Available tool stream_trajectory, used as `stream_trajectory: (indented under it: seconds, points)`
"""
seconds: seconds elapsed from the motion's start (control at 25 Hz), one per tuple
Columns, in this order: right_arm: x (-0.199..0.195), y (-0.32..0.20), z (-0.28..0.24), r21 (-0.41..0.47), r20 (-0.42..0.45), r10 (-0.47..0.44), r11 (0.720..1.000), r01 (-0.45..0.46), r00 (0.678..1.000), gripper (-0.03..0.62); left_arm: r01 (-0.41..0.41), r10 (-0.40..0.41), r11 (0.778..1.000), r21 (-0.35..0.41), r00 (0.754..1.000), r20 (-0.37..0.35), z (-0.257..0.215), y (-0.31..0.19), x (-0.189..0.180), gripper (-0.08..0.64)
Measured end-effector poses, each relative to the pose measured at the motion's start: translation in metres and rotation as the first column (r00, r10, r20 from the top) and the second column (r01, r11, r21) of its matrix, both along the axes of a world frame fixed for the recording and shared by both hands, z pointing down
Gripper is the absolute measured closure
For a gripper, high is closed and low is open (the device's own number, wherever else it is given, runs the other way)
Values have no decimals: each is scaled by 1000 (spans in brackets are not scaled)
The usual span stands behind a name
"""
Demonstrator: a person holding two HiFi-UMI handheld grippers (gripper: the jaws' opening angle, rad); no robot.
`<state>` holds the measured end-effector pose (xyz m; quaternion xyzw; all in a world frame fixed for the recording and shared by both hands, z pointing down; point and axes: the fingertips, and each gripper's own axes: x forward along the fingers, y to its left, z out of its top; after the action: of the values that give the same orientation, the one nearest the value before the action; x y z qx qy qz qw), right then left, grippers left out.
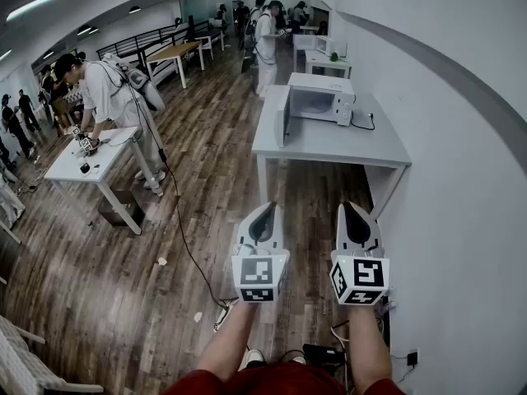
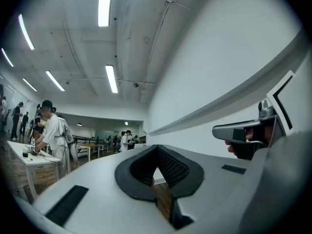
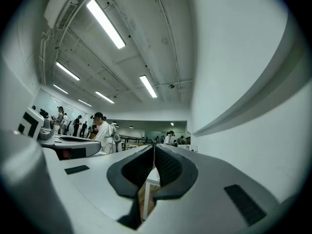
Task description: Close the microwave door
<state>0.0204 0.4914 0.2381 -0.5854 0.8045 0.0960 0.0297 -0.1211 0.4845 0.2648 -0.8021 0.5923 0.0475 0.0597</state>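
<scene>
Both are clenched with nothing between the jaws: the left hand-held gripper and the right hand-held gripper are held side by side, near the person, and point toward the far table, well apart from it. On this table stands the white microwave. Its door is swung open at the left side. Farther left, a standing person bends over a small white table.

White microwave, door open
</scene>
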Motion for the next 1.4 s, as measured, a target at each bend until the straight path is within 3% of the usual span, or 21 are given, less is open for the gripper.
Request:
stream_trajectory:
  seconds: [0.48, 0.68, 1.4]
  points:
    - [11, 2, 1, 3, 0, 0, 1000, 0, 1000, 563, 0, 0, 1000, 3, 1000, 9, -1, 3, 17, 534]
    - [29, 5, -1, 21, 45, 28, 999, -29, 999, 563, -7, 7, 1000, 1, 1000, 18, 3, 5, 29, 534]
    - [106, 14, 17, -3, 70, 20, 1000, -19, 997, 563, 14, -14, 1000, -14, 1000, 14, 15, 16, 100, 534]
